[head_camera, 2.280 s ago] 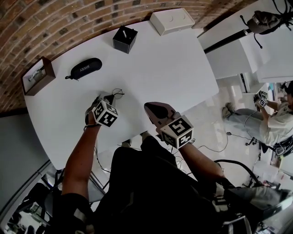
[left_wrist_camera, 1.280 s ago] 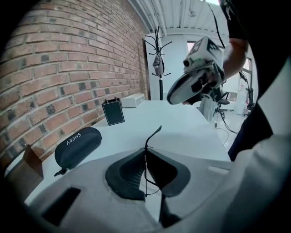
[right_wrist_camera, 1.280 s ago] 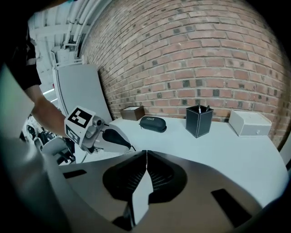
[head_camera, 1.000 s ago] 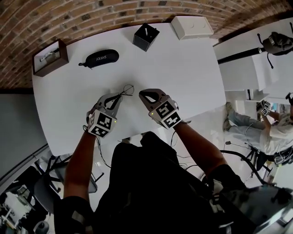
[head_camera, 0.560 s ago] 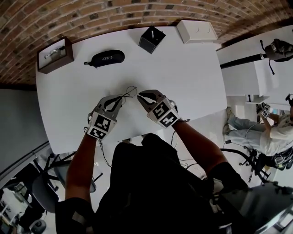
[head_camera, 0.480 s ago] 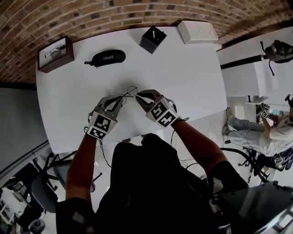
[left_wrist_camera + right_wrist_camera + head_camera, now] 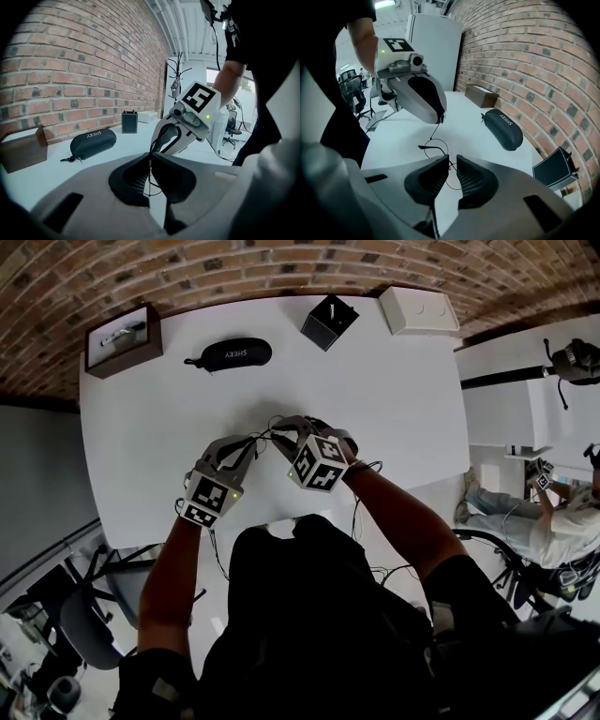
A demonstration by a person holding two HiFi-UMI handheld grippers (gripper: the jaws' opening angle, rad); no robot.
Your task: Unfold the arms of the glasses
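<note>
Over the white table [image 7: 394,399], my left gripper [image 7: 150,158] is clamped tip to tip on the thin wire of the round-lensed glasses [image 7: 437,149], which hang from it just above the tabletop. One temple arm juts sideways off the upper lens.

My right gripper [image 7: 450,160] noses in from the opposite side, angled down. Its jaws have just eased apart to a narrow slit, with the lower part of the frame crossing just beyond that gap and the pads not pressing on the wire. The two grippers sit almost nose to nose near the table's near edge, and each one's housing takes up much of the other's camera view.

Everything else lies well apart, towards the brick wall [image 7: 281,263]. A black zipped glasses case [image 7: 234,353] lies on its side there, with a brown open box [image 7: 124,334] at the far left corner. A small black box [image 7: 329,322] and a flat white box [image 7: 419,309] sit further right. Off the table to the right, a seated person [image 7: 562,512] shows at the edge of the head view.
</note>
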